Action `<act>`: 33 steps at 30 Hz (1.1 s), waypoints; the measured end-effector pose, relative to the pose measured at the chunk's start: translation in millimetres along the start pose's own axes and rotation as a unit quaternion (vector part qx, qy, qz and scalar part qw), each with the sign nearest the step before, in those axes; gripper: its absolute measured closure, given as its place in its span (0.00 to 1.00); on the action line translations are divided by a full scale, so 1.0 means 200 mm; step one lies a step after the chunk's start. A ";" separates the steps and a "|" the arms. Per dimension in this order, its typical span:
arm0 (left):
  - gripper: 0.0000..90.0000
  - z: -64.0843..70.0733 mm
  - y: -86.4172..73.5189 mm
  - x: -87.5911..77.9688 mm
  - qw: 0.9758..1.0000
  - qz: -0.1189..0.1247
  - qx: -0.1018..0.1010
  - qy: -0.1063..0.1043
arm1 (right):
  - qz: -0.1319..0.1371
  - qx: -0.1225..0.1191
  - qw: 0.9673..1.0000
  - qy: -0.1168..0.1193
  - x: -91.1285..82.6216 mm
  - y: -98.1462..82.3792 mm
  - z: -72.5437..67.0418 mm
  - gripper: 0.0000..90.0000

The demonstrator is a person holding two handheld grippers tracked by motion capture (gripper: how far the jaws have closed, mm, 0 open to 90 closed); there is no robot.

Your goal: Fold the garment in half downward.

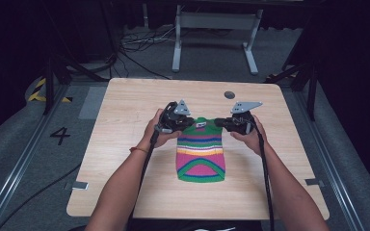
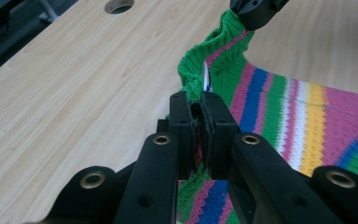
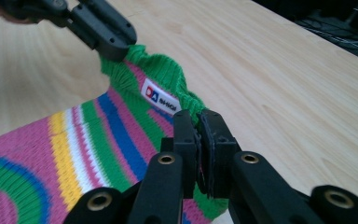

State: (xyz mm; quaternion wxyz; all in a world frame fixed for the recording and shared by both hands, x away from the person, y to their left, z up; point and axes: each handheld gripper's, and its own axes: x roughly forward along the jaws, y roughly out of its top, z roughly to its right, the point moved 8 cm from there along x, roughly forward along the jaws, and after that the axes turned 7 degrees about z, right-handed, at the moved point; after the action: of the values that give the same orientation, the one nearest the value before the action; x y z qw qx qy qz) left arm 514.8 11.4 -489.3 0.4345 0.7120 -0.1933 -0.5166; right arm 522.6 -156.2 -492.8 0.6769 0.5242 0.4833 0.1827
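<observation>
Gripping the striped knit top at its far green collar, my left gripper and right gripper are both clamped on it; I should lift evenly, keeping the shoulders level above the table.

Pale wooden table on grey floor, white frame behind, dark surroundings
</observation>
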 end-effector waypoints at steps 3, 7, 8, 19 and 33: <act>0.93 0.05 -0.02 -0.03 1.000 -0.002 0.017 -0.004 | -0.001 -0.008 1.000 0.009 -0.03 0.00 -0.04 0.95; 0.93 0.10 -0.02 -0.09 1.000 0.007 0.029 -0.006 | 0.004 -0.018 1.000 0.016 -0.08 0.00 -0.10 0.95; 0.93 0.12 -0.03 -0.10 0.999 0.007 0.034 -0.007 | 0.005 -0.022 1.000 0.018 -0.10 0.00 -0.11 0.95; 0.93 0.32 -0.12 -0.17 0.996 -0.018 0.078 -0.027 | -0.016 -0.060 0.996 0.060 -0.17 -0.07 -0.31 0.95; 0.92 0.63 -0.28 -0.16 0.987 -0.073 0.128 -0.068 | -0.064 -0.088 0.989 0.105 -0.25 -0.28 -0.52 0.96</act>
State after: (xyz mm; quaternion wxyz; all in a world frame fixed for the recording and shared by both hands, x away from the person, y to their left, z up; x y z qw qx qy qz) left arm 379.4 12.7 -527.2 0.2870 0.7373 -0.2341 -0.5650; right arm 397.1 -159.3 -518.0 0.6767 0.4083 0.5658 0.2348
